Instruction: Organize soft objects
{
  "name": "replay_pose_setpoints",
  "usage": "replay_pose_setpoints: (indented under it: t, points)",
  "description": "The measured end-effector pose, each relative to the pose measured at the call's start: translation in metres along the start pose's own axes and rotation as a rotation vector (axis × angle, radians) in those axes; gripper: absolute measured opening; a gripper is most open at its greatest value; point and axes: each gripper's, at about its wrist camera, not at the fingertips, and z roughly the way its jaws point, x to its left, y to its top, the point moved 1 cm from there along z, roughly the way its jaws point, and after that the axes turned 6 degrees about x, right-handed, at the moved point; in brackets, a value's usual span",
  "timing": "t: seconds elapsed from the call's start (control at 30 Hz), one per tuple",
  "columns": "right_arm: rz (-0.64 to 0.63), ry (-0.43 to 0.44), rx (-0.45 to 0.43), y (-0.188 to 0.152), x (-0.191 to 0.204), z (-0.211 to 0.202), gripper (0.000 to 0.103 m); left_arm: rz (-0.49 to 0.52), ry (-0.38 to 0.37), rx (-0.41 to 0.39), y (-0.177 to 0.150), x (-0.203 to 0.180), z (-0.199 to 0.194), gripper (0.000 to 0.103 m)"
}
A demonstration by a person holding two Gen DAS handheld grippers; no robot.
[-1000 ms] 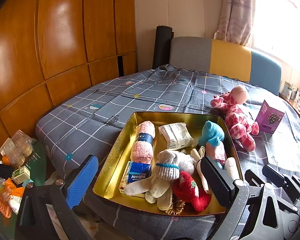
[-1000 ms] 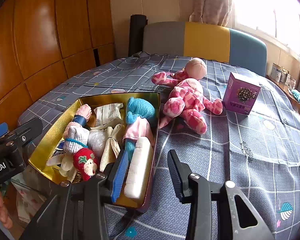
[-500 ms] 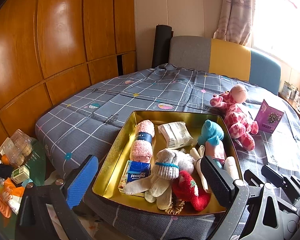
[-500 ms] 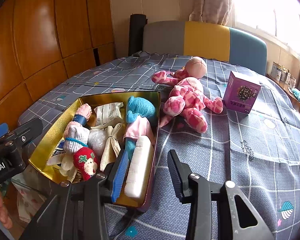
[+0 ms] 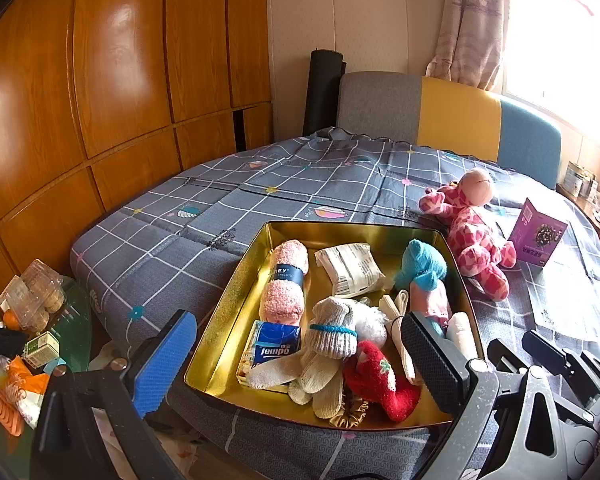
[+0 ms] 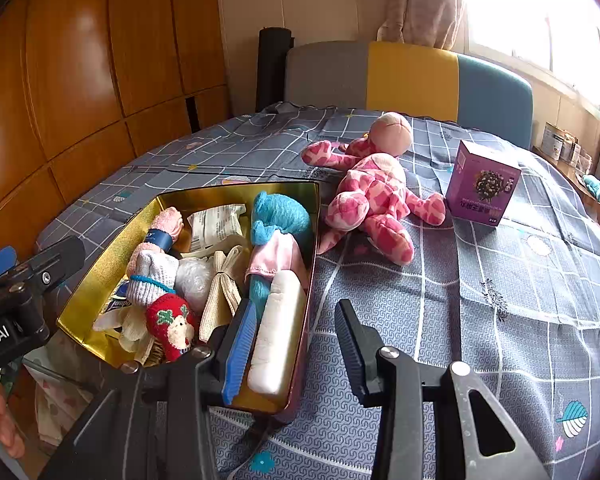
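Both grippers angled down over gold tin (image 5: 236, 300); jaws apart, empty.

Bedroom: glossy wooden wardrobe panels (image 5: 112, 92), cream wall (image 5: 364, 20); bed (image 5: 204, 232) under grey grid-patterned sheet; grey-yellow-teal headboard (image 5: 456, 116); patterned curtain (image 5: 476, 20); bright sunlit window (image 6: 532, 12).

Both wrist views near, downward — sharing tin (image 5: 236, 296)

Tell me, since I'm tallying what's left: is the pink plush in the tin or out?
Out. The pink plush lies on the bedspread beside the gold tin.
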Motion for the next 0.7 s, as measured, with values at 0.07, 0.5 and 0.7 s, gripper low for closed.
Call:
replay_pose_setpoints:
  t: [0.07,0.5,0.7]
  points:
    - [0.001,0.000,0.000,-0.0001,-0.0002,-0.0001,0.041,0.001,0.000,0.003,0.0002,0.0001,0.0009,0.103]
    - [0.010,-0.002,0.005,-0.0013,0.0005,0.0002,0.041,0.001,-0.002,0.007,-0.0011,-0.0005,0.0007,0.103]
    - [0.011,-0.002,0.008,-0.0020,0.0000,0.0005,0.041,-0.001,-0.016,0.015,-0.0012,-0.0006,0.0016,0.103]
